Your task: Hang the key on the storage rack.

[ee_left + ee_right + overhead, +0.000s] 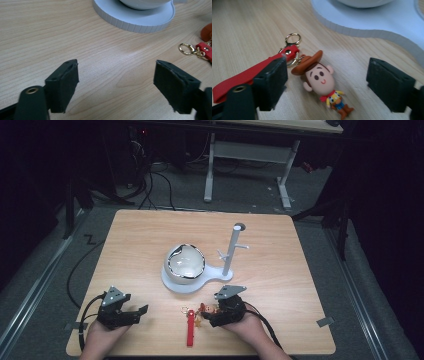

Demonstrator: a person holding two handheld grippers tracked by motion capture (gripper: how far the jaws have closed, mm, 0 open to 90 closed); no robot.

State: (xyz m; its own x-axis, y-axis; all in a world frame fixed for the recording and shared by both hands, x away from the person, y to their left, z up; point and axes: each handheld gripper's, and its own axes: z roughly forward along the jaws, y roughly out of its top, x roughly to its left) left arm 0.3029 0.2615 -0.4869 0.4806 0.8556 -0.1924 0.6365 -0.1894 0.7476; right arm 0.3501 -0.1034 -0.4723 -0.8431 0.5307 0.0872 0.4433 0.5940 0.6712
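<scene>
Wooden table [150,235] with a white stand [192,284] at centre carrying a bowl [185,264] and an upright post [231,251]. At 6 o'clock from the stand lies a cowboy keychain [322,81] with a red strap [190,330] and gold ring [292,38]. Right gripper [327,85], jaws wide apart, straddles the figure without touching it. Left gripper [116,85], at 8 o'clock, jaws wide apart over bare wood.

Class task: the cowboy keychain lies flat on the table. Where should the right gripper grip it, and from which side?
Probably the cowboy figure's big round head, from above: it lies face-up between the open right gripper's fingers, bulkier than the thin flat red strap.
</scene>
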